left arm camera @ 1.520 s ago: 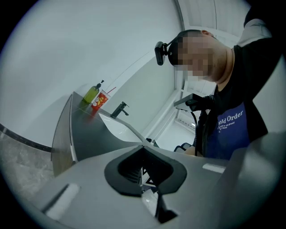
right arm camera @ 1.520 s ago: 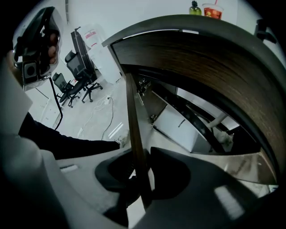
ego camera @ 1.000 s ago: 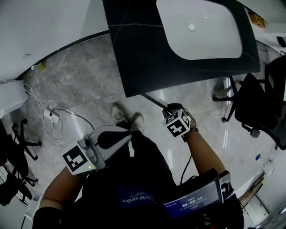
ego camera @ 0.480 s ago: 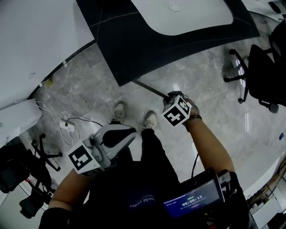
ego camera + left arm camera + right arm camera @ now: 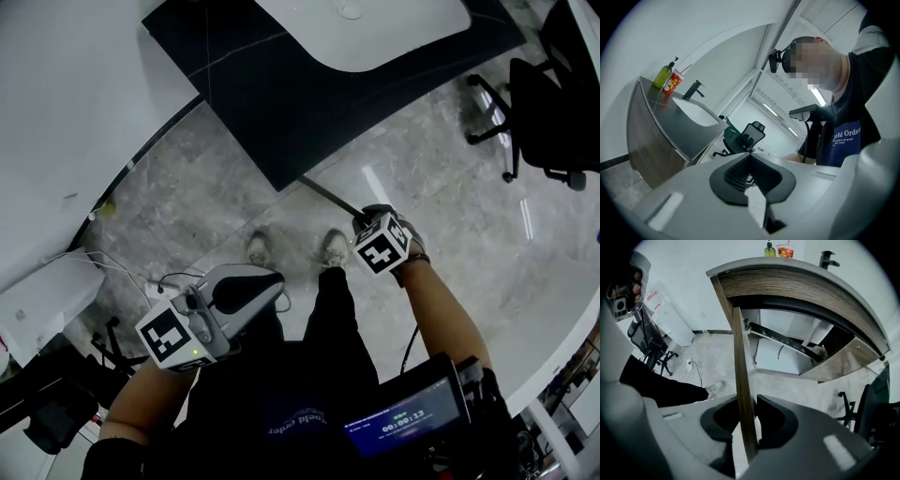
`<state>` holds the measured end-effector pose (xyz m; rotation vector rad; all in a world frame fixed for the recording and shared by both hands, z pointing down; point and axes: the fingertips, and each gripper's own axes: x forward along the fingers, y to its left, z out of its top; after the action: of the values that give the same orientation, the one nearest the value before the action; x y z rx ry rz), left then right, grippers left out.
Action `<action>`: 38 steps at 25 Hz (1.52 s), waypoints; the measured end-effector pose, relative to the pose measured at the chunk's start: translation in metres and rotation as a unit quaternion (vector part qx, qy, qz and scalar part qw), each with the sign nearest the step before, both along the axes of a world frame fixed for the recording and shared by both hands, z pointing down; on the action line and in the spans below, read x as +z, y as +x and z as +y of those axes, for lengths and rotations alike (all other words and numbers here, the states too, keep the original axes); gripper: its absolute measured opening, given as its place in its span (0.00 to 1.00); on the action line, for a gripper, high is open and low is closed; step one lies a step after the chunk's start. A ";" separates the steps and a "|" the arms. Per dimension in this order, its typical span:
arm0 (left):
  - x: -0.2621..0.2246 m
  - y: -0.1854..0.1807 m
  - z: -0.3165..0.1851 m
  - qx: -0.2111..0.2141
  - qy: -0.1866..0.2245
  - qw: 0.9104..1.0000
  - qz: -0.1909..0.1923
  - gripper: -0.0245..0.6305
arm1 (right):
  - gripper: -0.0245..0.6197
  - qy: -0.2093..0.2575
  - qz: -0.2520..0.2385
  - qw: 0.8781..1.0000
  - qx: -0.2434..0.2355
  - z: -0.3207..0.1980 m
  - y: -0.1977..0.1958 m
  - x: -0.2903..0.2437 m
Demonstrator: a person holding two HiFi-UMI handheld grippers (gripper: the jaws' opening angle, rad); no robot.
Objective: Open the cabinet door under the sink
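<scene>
Right hand-held gripper (image 5: 746, 427) is clenched on the free edge of the cabinet door (image 5: 739, 376). This door stands swung well out from the cabinet, below the front edge of the counter (image 5: 797, 282), so the white inside (image 5: 764, 359) and a pipe (image 5: 779, 352) are visible. Left hand-held gripper (image 5: 751, 164) is held aside, jaws together on nothing. I judge the opening nearly done; what remains is letting go, perhaps after a little more swing.

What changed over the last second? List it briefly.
The right gripper seemingly pulled the cabinet door further out as the person stepped back; the counter now sits higher in the head view. Unchanged: the right gripper's clamp on the door edge, and the left gripper, shut and empty.
</scene>
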<state>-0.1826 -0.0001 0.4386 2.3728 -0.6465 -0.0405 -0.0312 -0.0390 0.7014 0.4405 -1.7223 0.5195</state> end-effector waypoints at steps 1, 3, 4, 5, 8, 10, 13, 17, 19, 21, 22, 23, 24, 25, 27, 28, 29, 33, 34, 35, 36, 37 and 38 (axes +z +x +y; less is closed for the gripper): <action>0.000 -0.007 -0.001 0.006 0.002 1.000 0.000 0.04 | 0.17 -0.004 0.001 1.000 0.008 0.005 -0.003 0.000; -0.001 -0.019 -0.004 0.016 0.008 1.000 0.002 0.04 | 0.17 -0.011 0.001 1.000 0.025 0.015 -0.010 0.001; -0.001 -0.024 -0.003 0.025 0.008 1.000 0.003 0.04 | 0.16 -0.014 0.000 0.999 0.033 0.021 -0.015 0.002; -0.002 -0.028 -0.003 0.034 0.008 0.999 0.003 0.04 | 0.16 -0.017 -0.001 0.999 0.042 0.028 -0.020 0.002; -0.003 -0.039 -0.003 0.051 0.020 0.998 0.004 0.04 | 0.16 -0.034 -0.012 0.997 0.070 0.050 -0.042 0.004; -0.004 -0.044 0.000 0.065 0.024 0.998 0.004 0.04 | 0.18 -0.036 -0.016 0.995 0.089 0.060 -0.056 0.005; -0.004 -0.050 0.008 0.089 0.026 0.996 0.003 0.04 | 0.17 -0.017 -0.008 0.992 0.127 0.064 -0.060 0.006; -0.006 -0.057 0.018 0.111 0.023 0.994 0.002 0.04 | 0.15 0.005 0.000 0.987 0.164 0.061 -0.057 0.008; -0.011 -0.057 0.020 0.118 0.022 0.993 0.005 0.04 | 0.15 0.015 0.008 0.986 0.167 0.060 -0.057 0.009; -0.019 -0.056 0.022 0.123 0.025 0.992 0.008 0.04 | 0.16 0.024 0.010 0.985 0.172 0.060 -0.055 0.007; -0.025 -0.055 0.023 0.125 0.028 0.992 0.010 0.04 | 0.17 0.028 0.006 0.984 0.176 0.061 -0.054 0.004; -0.030 -0.054 0.023 0.127 0.031 0.991 0.011 0.04 | 0.18 0.032 0.001 0.983 0.181 0.061 -0.053 -0.002; -0.035 -0.053 0.023 0.128 0.034 0.991 0.013 0.04 | 0.18 0.039 -0.004 0.982 0.186 0.060 -0.051 -0.010; -0.040 -0.054 0.022 0.128 0.038 0.991 0.013 0.04 | 0.18 0.047 -0.008 0.980 0.192 0.058 -0.049 -0.018; -0.050 -0.056 0.020 0.127 0.047 0.991 0.015 0.04 | 0.19 0.064 -0.018 0.977 0.201 0.053 -0.047 -0.040; -0.055 -0.058 0.019 0.126 0.051 0.991 0.016 0.04 | 0.19 0.071 -0.023 0.976 0.203 0.052 -0.046 -0.052; -0.061 -0.059 0.018 0.125 0.055 0.990 0.017 0.04 | 0.19 0.079 -0.028 0.976 0.203 0.052 -0.046 -0.065; -0.095 -0.058 0.018 0.121 0.077 0.989 0.028 0.04 | 0.19 0.109 -0.072 0.969 0.211 0.055 -0.044 -0.130; -0.105 -0.056 0.017 0.120 0.082 0.989 0.030 0.04 | 0.19 0.120 -0.093 0.964 0.219 0.054 -0.044 -0.150; -0.115 -0.054 0.017 0.120 0.086 0.989 0.030 0.04 | 0.19 0.133 -0.116 0.958 0.226 0.051 -0.042 -0.172; -0.125 -0.050 0.016 0.120 0.091 0.988 0.030 0.04 | 0.19 0.149 -0.139 0.952 0.230 0.047 -0.040 -0.195; -0.135 -0.045 0.015 0.118 0.098 0.988 0.030 0.04 | 0.19 0.167 -0.164 0.944 0.232 0.044 -0.037 -0.218; -0.145 -0.040 0.014 0.116 0.104 0.987 0.030 0.04 | 0.19 0.185 -0.191 0.936 0.232 0.041 -0.033 -0.242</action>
<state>-0.2222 0.0134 0.2932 2.6229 -0.3486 -0.0825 -0.0644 0.0022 0.4598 1.0934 -2.1093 0.6467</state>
